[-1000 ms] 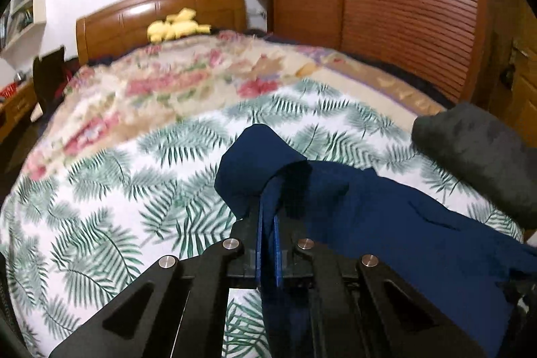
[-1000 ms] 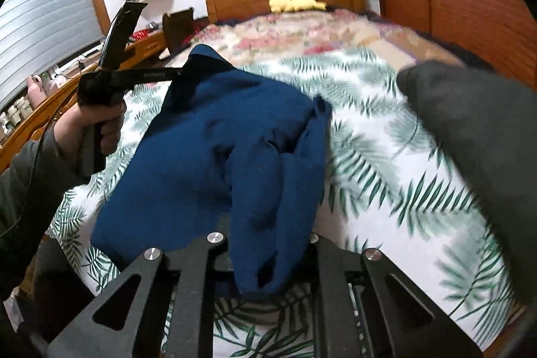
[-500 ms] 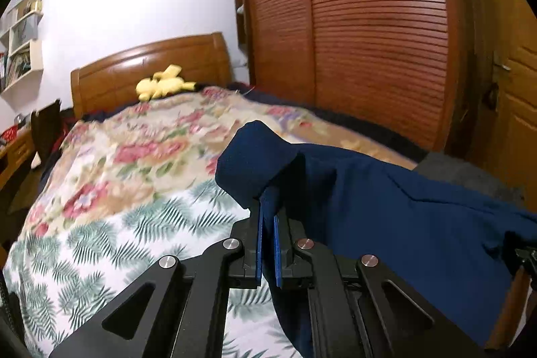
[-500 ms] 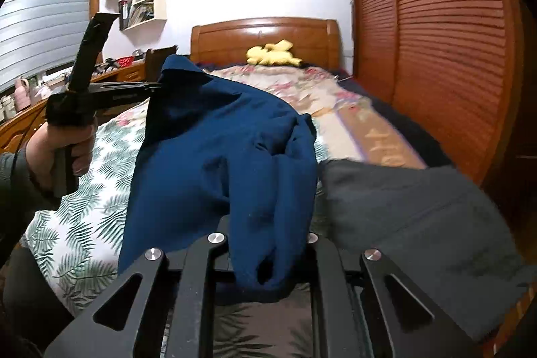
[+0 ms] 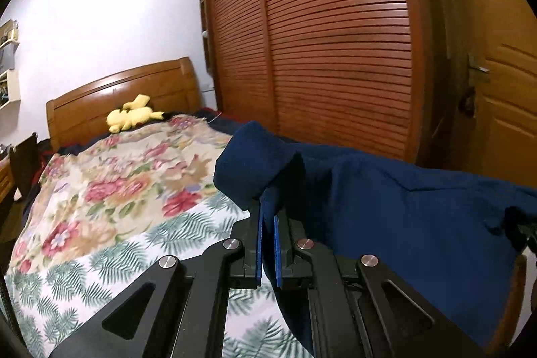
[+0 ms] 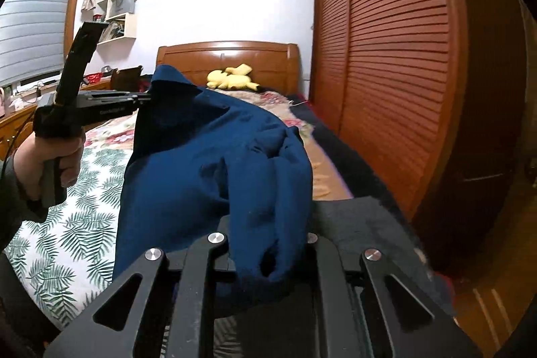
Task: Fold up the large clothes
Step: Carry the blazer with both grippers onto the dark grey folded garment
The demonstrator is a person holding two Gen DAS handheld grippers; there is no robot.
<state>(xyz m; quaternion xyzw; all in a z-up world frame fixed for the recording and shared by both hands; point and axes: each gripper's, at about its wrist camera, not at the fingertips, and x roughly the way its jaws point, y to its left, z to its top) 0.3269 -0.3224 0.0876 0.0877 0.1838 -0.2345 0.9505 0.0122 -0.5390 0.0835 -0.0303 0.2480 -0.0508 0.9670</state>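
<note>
**A:** Status on the garment?

**B:** I had the navy blue garment (image 6: pixel 208 176) strung between both tools, lifted clear of the bed (image 5: pixel 100 223). My left tool (image 5: pixel 267 244) was pinched nearly flat on one bunched corner; the cloth ran between the blue pads (image 5: pixel 258 244) and folded over the fingertips. In the right wrist view the same left tool (image 6: pixel 142 98) sat at the cloth's upper left corner, with the person's hand (image 6: pixel 53 163) around its grip.

**A:** Right side?

**B:** My right tool (image 6: pixel 265 257) was clamped narrow on a thick wad of the garment's other end. Fabric hung over the jaws and hid the pads, so I couldn't see the contact itself, but the wad sat between the two fingers.

**A:** Anything under it?

**B:** A dark grey garment (image 6: pixel 362 223) lay on the bed's near corner, just right of my right tool. The bed cover was palm-leaf print near me and floral print (image 5: pixel 127 180) further up. A yellow plush toy (image 6: pixel 231 78) sat at the wooden headboard (image 5: pixel 127 93). Slatted wardrobe doors (image 5: pixel 335 56) ran along the right. Whether the blue cloth's lower edge touched the bed, I couldn't tell.
</note>
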